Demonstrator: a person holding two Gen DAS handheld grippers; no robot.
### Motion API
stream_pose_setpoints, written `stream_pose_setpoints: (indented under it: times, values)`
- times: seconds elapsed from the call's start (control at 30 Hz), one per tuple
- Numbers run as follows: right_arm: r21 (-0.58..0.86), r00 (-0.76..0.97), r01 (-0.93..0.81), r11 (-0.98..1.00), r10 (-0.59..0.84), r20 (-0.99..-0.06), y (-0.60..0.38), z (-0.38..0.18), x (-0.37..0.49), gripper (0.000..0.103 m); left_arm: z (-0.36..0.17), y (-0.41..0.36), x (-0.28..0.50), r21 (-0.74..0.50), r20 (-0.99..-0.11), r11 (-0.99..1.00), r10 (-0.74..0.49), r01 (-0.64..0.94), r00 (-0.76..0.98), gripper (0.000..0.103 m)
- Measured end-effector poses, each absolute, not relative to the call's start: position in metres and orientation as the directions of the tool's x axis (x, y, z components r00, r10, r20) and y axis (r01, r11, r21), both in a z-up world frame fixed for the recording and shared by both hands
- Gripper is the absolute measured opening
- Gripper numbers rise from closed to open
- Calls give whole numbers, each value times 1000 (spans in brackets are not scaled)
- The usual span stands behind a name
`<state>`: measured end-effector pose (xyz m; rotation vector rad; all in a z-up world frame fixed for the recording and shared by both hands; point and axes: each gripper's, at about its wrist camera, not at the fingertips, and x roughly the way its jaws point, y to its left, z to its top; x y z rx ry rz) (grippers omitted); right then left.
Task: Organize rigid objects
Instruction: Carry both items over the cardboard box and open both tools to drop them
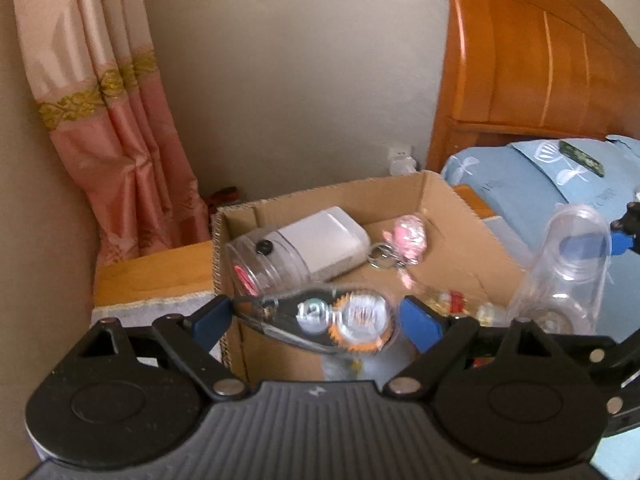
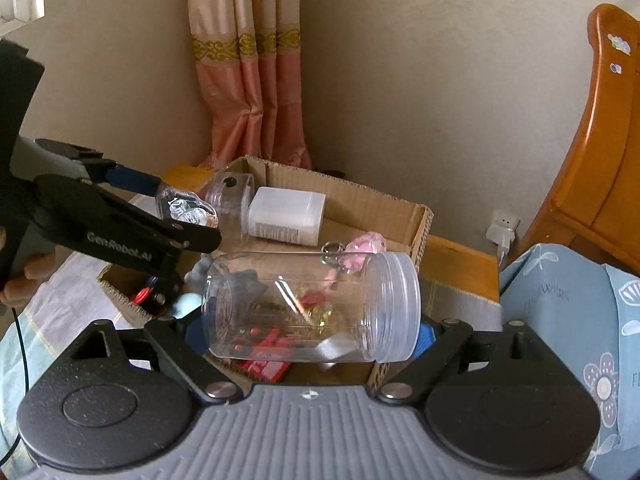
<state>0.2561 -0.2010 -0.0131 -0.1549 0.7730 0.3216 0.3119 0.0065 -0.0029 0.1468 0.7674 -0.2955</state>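
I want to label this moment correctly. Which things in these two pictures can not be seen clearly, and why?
- Small items at the near end of the cardboard box: right wrist view, seen only through the clear jar in the right gripper; unidentifiable.
- Correction tape dispenser in the left gripper: left wrist view, blurred, print unreadable.
- White container: label too small in both views.
- Box floor near camera: left wrist view, hidden by gripper body.

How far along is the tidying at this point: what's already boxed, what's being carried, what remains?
Already in the cardboard box: a white container, a clear jar and a pink keychain. In hand: the left tool grips a correction tape dispenser; the right tool grips a lidless clear plastic jar lying sideways, both over the box. Left: setting both down. Nothing else waiting is visible.
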Motion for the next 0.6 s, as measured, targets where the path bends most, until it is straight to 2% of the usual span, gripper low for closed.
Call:
stream_pose_setpoints:
  times: [0.53,0.57,0.6]
  values:
    - [15,647,-333,943,240,-724,-170,-19,332,93,-8,45,282,17,-675,965,-182,262,715,97]
    - [17,643,-335,942,241,-727,-167,-20,336,94,-8,46,278,26,-671,964,-179,264,719,97]
    - [12,641,-337,941,239,-730,-164,-21,338,99,-8,46,275,36,-668,963,-175,265,724,97]
